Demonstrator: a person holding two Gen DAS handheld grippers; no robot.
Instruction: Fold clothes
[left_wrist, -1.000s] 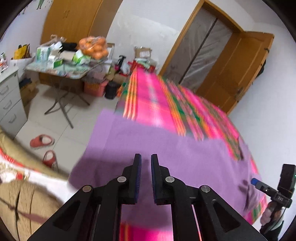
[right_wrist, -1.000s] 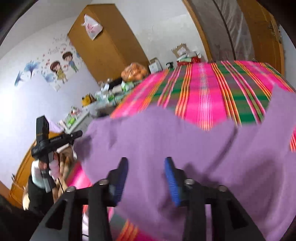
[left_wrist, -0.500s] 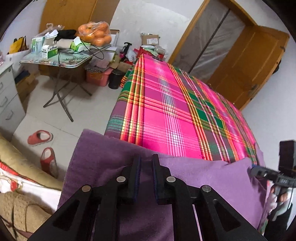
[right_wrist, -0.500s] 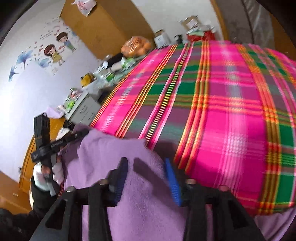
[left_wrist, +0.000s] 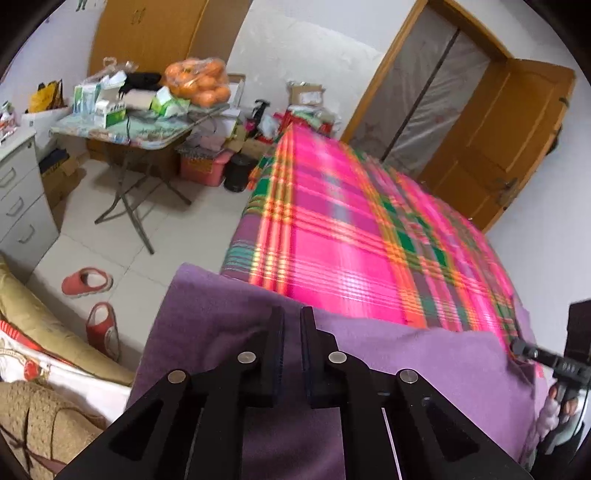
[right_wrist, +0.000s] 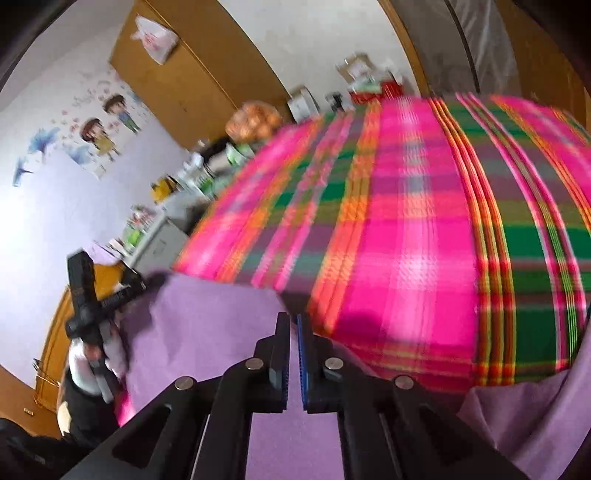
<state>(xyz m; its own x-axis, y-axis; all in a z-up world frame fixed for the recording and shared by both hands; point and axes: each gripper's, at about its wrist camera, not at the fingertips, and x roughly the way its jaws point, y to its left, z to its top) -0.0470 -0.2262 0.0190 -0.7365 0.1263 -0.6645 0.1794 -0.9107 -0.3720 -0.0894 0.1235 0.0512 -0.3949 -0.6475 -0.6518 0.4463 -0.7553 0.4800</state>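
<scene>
**Purple fleece pinned at both corners over the plaid bed**

Purple, soft fleece garment (left_wrist: 424, 369) lies stretched along the near edge of the bed, draping over the pink, green and orange plaid bedspread (left_wrist: 351, 240). The left claw (left_wrist: 291, 325) is closing its jaws, and the purple cloth sits pinched between its dark pads. The right claw (right_wrist: 293, 325) is also closing, its blue-lined jaws nearly together with the fleece edge caught between them. In the right wrist view the left claw shows at the far left corner of the cloth, held by a white-gloved hand (right_wrist: 110, 354).

Beyond the bed's left side, two red slippers (left_wrist: 86, 282) lie on the pale tiled floor. Farther back a folding counter (left_wrist: 122, 133) carries boxes and a clear bag of oranges (left_wrist: 199, 83). A wooden wardrobe (left_wrist: 147, 33) stands behind it, and a wooden door (left_wrist: 509, 140) stands open past the bed's far corner.
</scene>
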